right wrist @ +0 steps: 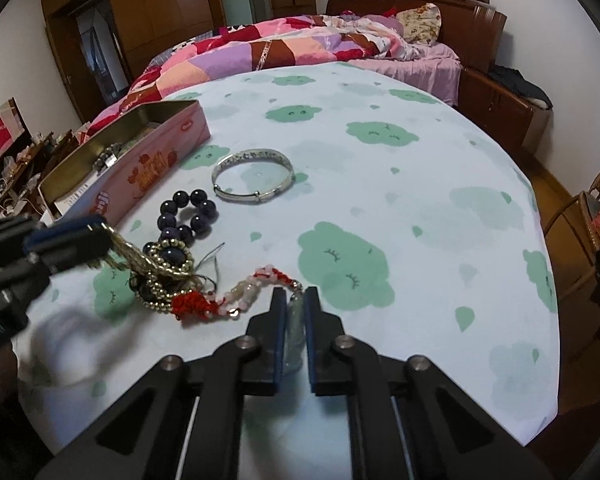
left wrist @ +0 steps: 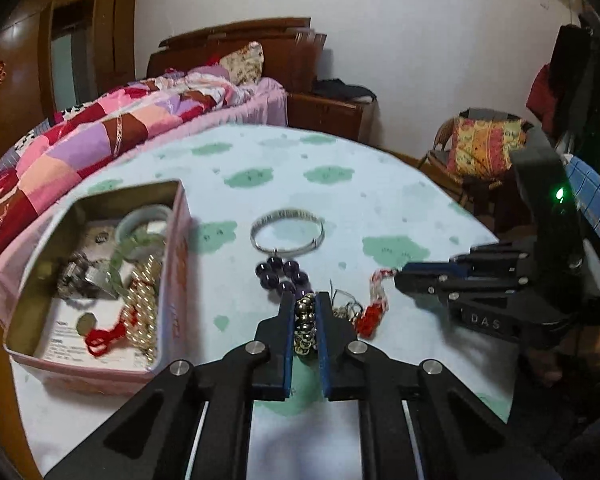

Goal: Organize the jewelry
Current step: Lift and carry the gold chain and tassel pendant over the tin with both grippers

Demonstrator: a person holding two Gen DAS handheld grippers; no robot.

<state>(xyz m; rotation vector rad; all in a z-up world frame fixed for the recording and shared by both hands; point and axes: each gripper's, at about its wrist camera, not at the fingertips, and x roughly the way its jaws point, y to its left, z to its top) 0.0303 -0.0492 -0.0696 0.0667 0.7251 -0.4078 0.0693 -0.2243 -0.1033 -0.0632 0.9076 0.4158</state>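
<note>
My left gripper (left wrist: 305,300) is shut on a gold-and-dark beaded necklace (left wrist: 305,326), which lies partly on the table in the right wrist view (right wrist: 166,268). My right gripper (right wrist: 294,294) is shut on the pale green pendant (right wrist: 295,320) of a red-and-pink beaded string (right wrist: 228,294); that string also shows in the left wrist view (left wrist: 376,300). A silver bangle (left wrist: 287,229) and a dark purple bead bracelet (left wrist: 282,274) lie on the cloth. An open pink tin (left wrist: 172,264) at the left holds several jewelry pieces.
The round table has a white cloth with green cloud prints (right wrist: 380,200). A bed with a patchwork quilt (left wrist: 100,128) stands behind it. A chair with a yellow cushion (left wrist: 484,148) is at the right.
</note>
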